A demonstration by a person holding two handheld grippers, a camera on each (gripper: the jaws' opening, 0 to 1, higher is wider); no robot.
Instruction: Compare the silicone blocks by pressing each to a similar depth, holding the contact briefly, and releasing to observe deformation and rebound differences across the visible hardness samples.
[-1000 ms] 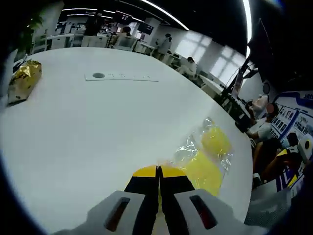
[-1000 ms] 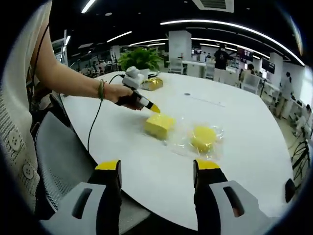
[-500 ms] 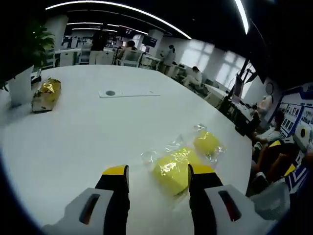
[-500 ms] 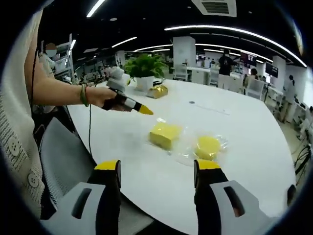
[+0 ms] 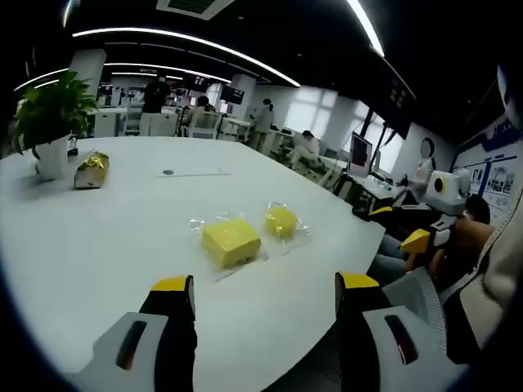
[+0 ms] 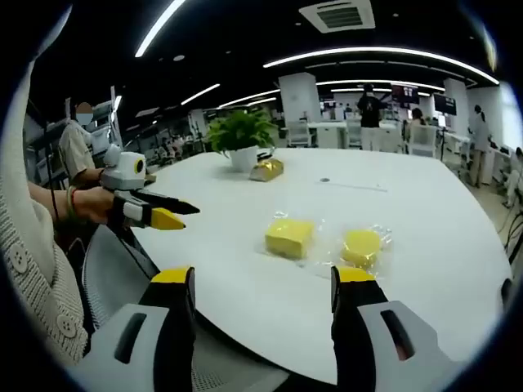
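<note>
I hold both tongs back from the white table (image 5: 98,245), off its near edge; my left gripper (image 5: 265,286) has its jaws spread wide with nothing between them, and my right gripper (image 6: 263,278) is just as wide and just as empty; in the right gripper view my left hand (image 6: 94,204) grips the left tool out to the side, beside the table's edge, yellow tips pointing across towards the blocks; a second ago my left jaws were shut and their tips touched the square block, and half a second ago they were already apart and lifting off it; my right gripper has stayed open.

Two yellow silicone samples lie ahead of both grippers, well apart from the tips, each in clear wrap: one square block (image 5: 231,242) and one round block (image 5: 281,220), side by side; beyond them, far from my tongs, stand one potted plant (image 6: 242,135) and one gold packet (image 6: 267,169).
</note>
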